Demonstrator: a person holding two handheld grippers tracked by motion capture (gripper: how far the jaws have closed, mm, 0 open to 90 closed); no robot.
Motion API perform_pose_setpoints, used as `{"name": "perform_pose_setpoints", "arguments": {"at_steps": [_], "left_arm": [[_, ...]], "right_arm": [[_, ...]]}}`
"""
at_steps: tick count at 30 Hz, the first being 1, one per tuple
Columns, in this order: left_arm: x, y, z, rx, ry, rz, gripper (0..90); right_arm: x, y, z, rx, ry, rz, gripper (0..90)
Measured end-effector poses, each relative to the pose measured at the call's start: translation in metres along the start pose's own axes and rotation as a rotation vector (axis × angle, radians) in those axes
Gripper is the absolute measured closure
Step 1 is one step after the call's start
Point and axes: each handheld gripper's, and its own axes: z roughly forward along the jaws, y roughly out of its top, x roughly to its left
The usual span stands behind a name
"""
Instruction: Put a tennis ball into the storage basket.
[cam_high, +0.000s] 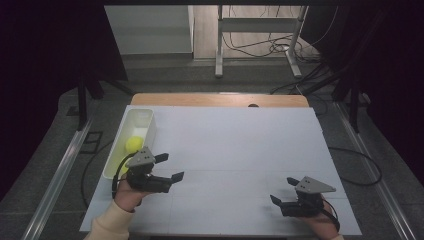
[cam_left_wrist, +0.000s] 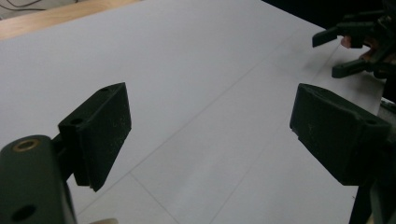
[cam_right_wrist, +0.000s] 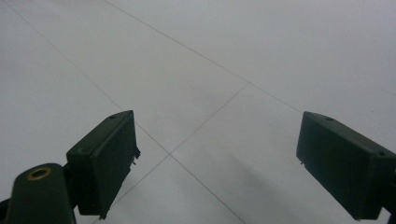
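In the high view a white table (cam_high: 235, 150) with faint seam lines takes up the middle of the frame, its wooden far edge showing along the top. At the left edge of the table stands a long white plastic bin (cam_high: 141, 120), running from the upper left down toward the person's hand, and a yellow-green tennis ball (cam_high: 133, 144) lies inside it, about midway along its length. No brand, label or writing can be read on the bin, the ball or either tool. The left gripper (cam_high: 170, 167) sits in the lower left of the frame, just beside the near end of the bin and a little right of the ball, apart from both; its jaws stand apart with nothing between them and point toward the middle of the table. In the left gripper view the two black pads frame bare white tabletop, and the other tool shows small in the upper right corner. The right gripper (cam_high: 283, 191) is in the lower right of the high view, well apart from the bin and the ball, held low over the table; its jaws are likewise spread wide and hold nothing, pointing leftward. The right gripper view shows its pads on either side of plain white surface crossed by thin seams.
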Motion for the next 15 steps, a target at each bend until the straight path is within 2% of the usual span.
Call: {"name": "perform_pose_setpoints", "arguments": {"at_steps": [8, 15], "left_arm": [[-0.016, -0.019, 0.010, 0.018, -0.012, 0.003, 13.4], [-0.020, -0.044, 0.014, 0.057, 0.000, -0.031, 13.4]], "right_arm": [[0.004, 0.000, -0.002, -0.010, 0.013, -0.001, 12.8], [0.011, 0.001, -0.004, -0.015, 0.025, -0.003, 12.7]]}}
